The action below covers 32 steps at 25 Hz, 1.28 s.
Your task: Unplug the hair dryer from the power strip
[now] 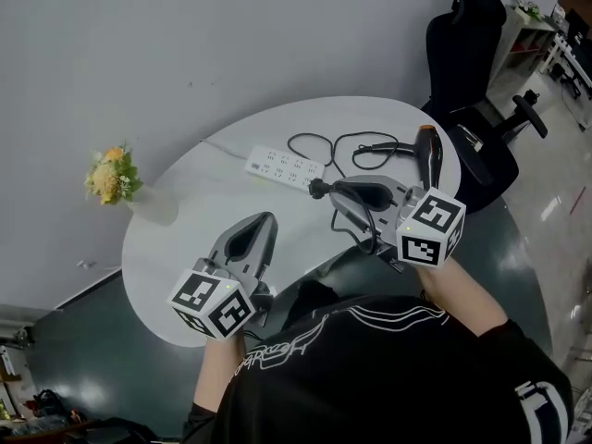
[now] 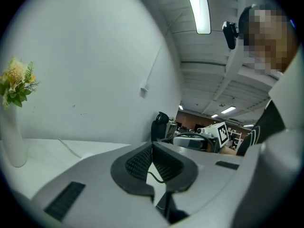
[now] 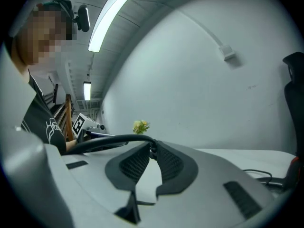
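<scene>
Round white table point(image 1: 165, 268), power strip point(image 1: 285, 167), hair dryer point(image 1: 428, 151), flower vase point(image 1: 153, 207)

Room with a plain grey wall point(image 1: 185, 35)
A white round table point(image 1: 157, 248) is set on dark floor point(image 1: 65, 359); a black office chair point(image 1: 462, 54) is placed behind, under lit ceiling strips point(image 2: 199, 8).

– We see the table point(image 1: 185, 248) brightly and evenly lit. From where?
– From long ceiling lamps point(image 2: 202, 8) above the table; in both gripper views we see them glare white.
– Any shadows?
– We find only faint, soft ones on the table, beside the vase point(image 1: 153, 206). Both gripper views bulge and darken toward their round edges; the head view is sharp.
</scene>
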Each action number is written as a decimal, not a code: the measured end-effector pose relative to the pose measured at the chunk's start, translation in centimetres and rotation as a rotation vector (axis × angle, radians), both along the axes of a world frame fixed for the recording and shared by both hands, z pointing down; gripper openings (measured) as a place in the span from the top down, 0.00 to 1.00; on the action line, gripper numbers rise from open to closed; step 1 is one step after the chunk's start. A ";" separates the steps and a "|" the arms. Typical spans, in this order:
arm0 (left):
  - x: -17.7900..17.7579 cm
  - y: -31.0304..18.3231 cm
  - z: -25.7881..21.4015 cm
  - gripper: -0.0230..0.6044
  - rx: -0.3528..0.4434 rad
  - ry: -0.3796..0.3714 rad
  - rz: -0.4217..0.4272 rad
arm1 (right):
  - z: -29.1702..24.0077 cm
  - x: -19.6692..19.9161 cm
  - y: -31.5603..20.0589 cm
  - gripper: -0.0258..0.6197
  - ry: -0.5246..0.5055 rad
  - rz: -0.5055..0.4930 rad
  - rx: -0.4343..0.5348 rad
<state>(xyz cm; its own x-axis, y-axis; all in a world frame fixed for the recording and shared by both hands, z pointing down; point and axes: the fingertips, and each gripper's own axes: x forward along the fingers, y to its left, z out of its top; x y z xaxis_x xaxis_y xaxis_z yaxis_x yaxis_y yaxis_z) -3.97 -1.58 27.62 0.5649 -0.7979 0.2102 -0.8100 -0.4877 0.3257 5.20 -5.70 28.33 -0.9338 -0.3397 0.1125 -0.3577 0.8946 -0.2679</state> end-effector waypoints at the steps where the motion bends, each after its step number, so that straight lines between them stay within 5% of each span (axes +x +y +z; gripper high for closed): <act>1: 0.2 0.3 -0.4 0.95 0.007 0.003 -0.002 | -0.5 0.3 0.4 0.91 -0.006 -0.002 0.009; 32: 2.3 2.4 -2.3 0.95 0.082 -0.120 0.001 | -1.8 1.7 3.7 0.92 -0.004 -0.017 0.051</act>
